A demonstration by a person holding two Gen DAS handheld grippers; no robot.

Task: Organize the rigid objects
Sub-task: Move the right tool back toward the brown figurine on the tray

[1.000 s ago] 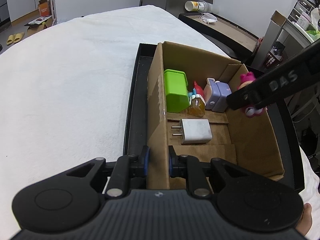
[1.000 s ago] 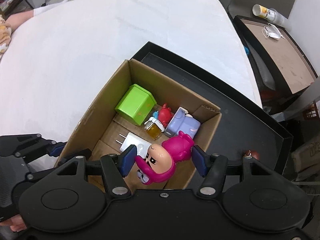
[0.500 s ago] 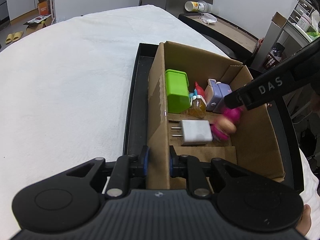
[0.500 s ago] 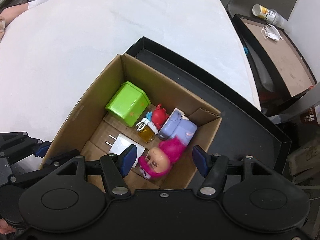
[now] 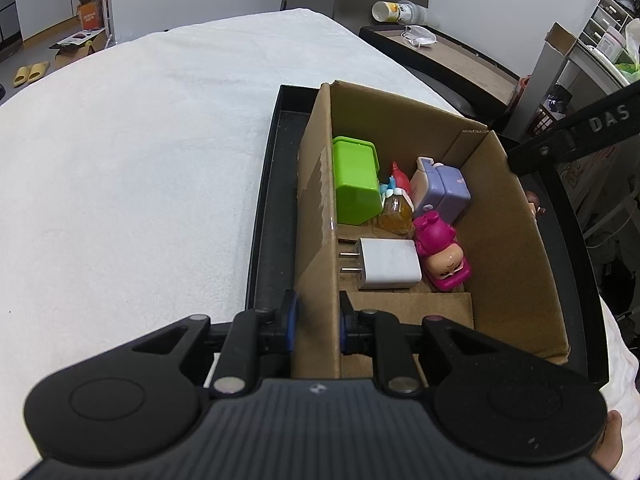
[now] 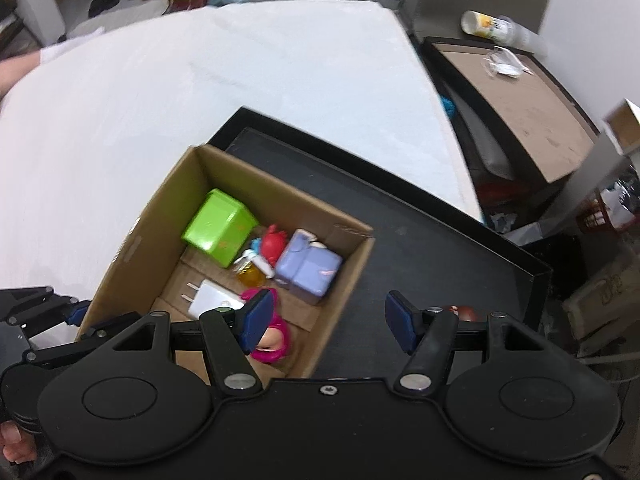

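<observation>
My left gripper is shut on the near left wall of the cardboard box, which stands in a black tray. Inside the box lie a green block, a white charger, a purple toy, a small amber bottle, a red figure and a pink doll. The doll lies on its back beside the charger. My right gripper hangs open and empty above the box's right rim, with the pink doll below its left finger.
The tray rests on a wide white cloth surface. A small brown item lies on the tray right of the box. A dark side table with a bottle and a face mask stands beyond the right edge, cluttered shelves behind it.
The pink doll has left my right gripper and dropped into the box next to the charger. The right gripper has since lifted and drifted right. The left gripper has kept still.
</observation>
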